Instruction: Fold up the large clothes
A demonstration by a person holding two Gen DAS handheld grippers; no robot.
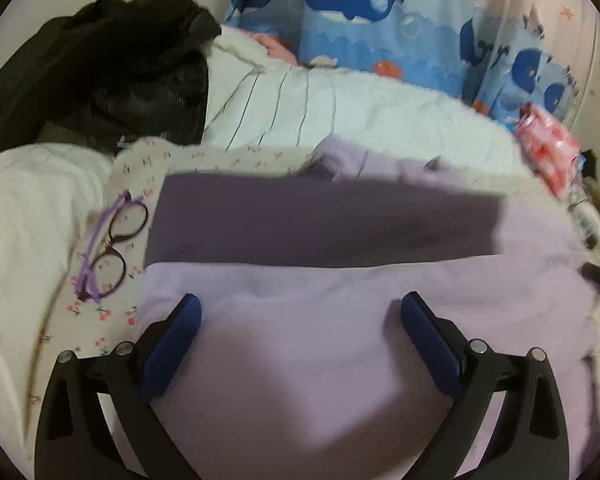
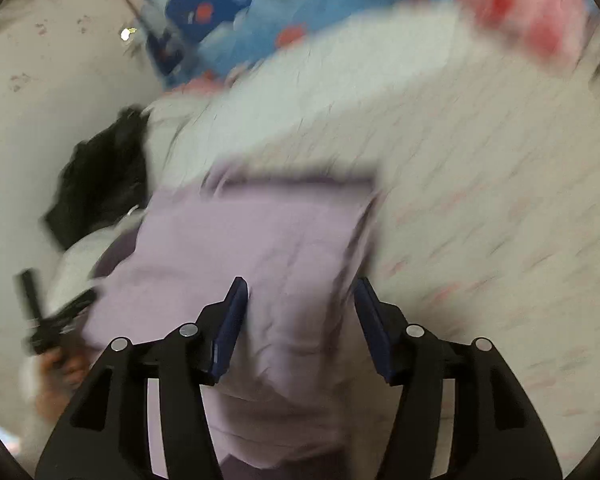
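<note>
A lilac garment (image 1: 340,320) with a dark purple band (image 1: 324,224) lies folded on the bed. My left gripper (image 1: 300,312) is open just above its near part, fingers wide apart and holding nothing. In the blurred right wrist view the same lilac garment (image 2: 260,248) lies under my right gripper (image 2: 300,292), which is open with cloth showing between the fingers but not pinched. The other gripper (image 2: 48,316) and a hand show at the left edge of that view.
Purple glasses (image 1: 108,244) lie left of the garment on the floral sheet (image 1: 172,160). A black garment (image 1: 112,68) and a striped white cloth (image 1: 284,108) lie behind. A whale-print fabric (image 1: 380,20) hangs at the back. A pink packet (image 1: 548,144) lies at right.
</note>
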